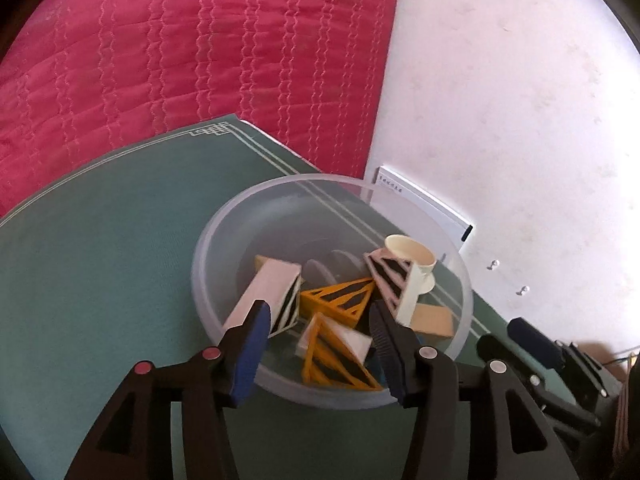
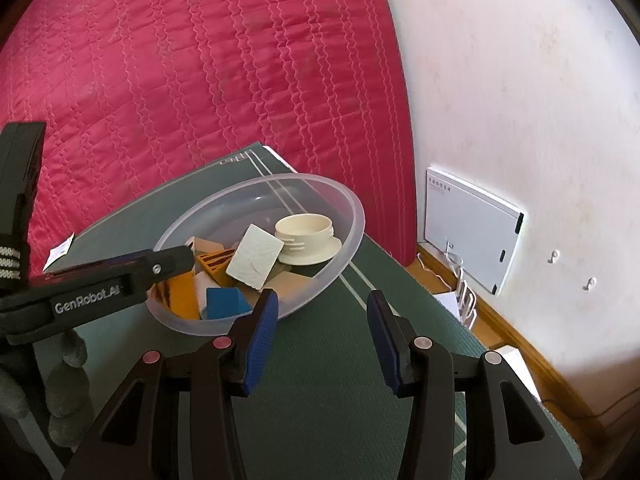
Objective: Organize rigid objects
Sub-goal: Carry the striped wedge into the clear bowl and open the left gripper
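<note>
Blocks lie heaped in the bowl on the mat. Your left gripper hangs released over the heap, nothing between its pads; right gripper is released beside the bowl. Withdraw upward, clearing the rim.

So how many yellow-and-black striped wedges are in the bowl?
2 visible: one mid-bowl, one at the near rim between the open left hand-held gripper's fingers. Others may be hidden.
</note>
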